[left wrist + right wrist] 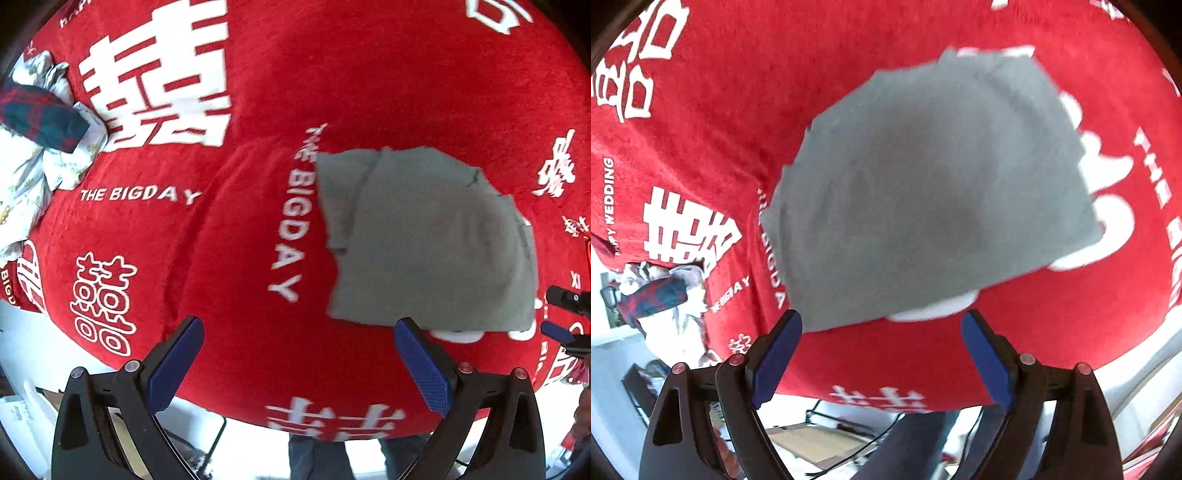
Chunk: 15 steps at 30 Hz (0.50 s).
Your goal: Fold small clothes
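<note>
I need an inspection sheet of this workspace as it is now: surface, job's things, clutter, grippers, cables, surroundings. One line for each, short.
Surface: red plush blanket with white characters and lettering covers it, with a ridge left of the garment.
Job's things: grey folded cloth garment lies flat on the blanket; layered edges show at its far side.
Clutter: pile of white floral cloth with a dark red-and-green plaid piece on top, at the blanket's edge.
Grippers: left gripper open, empty, near the garment's near edge; right gripper open, empty, at the same edge.
Cables: dark cable on the floor.
Surroundings: a person's legs in dark trousers below the blanket's edge.
</note>
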{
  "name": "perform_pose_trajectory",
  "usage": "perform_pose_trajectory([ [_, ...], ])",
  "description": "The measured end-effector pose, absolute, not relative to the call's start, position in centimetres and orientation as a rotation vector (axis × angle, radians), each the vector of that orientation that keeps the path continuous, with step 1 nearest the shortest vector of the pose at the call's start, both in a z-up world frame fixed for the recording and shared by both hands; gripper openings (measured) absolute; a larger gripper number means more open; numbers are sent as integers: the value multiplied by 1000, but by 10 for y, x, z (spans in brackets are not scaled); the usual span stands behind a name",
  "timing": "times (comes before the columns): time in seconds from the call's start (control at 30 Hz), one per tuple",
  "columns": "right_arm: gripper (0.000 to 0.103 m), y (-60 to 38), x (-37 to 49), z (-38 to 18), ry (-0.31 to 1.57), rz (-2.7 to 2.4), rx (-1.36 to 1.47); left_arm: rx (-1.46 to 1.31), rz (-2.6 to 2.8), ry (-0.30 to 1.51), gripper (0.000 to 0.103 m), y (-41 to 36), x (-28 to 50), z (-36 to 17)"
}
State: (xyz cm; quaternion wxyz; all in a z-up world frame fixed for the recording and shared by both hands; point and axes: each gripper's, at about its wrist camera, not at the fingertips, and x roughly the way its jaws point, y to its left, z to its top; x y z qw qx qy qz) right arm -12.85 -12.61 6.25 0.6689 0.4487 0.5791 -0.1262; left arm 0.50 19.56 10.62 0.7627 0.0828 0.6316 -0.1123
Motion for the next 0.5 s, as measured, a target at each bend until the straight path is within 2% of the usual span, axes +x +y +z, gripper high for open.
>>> perform_pose_trajectory([
  [0.27, 90, -63, -107, 8, 1364, -179, 1079, 108, -230, 1437, 103, 227, 24, 58],
  [0.5, 90, -39, -101, -50, 1315, -125, 1283, 62, -365, 1456, 103, 209, 30, 24],
])
